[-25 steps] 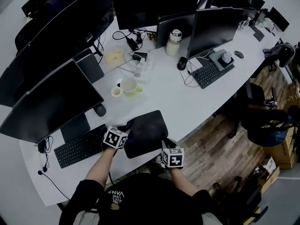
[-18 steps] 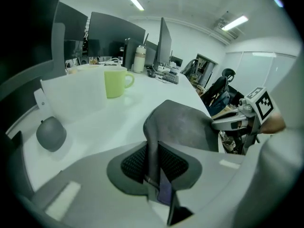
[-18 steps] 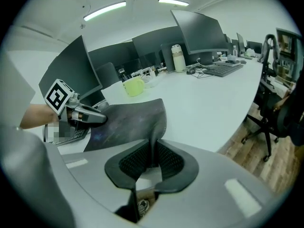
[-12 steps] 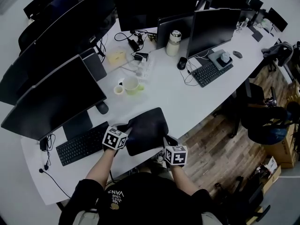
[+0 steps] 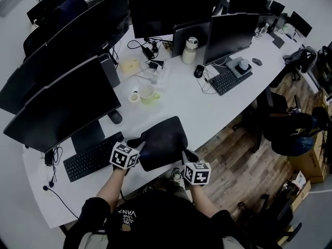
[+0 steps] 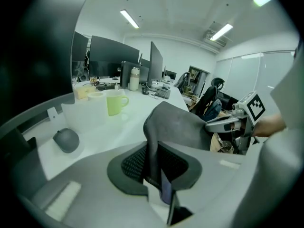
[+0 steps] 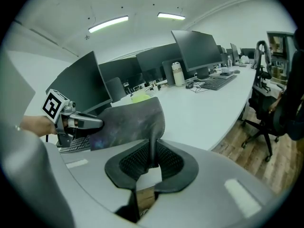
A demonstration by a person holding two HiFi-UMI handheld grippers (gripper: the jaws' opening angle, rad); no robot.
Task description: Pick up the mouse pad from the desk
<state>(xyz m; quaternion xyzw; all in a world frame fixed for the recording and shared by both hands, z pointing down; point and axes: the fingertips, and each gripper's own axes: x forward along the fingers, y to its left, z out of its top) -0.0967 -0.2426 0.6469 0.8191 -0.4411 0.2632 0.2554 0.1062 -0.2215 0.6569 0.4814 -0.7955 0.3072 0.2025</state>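
The left gripper (image 5: pixel 138 146) and right gripper (image 5: pixel 184 155) each have their jaws nearly closed, pinching the left and right edges of the dark mouse pad (image 5: pixel 162 140), held just above the table's (image 5: pixel 207 108) near edge.

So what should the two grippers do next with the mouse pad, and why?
Probably raise the left gripper and the right gripper together a little higher, level with each other. Each is shut on an opposite side of the mouse pad, which bends between them. Its far edge looks close to the desk, and I cannot tell whether it has cleared.
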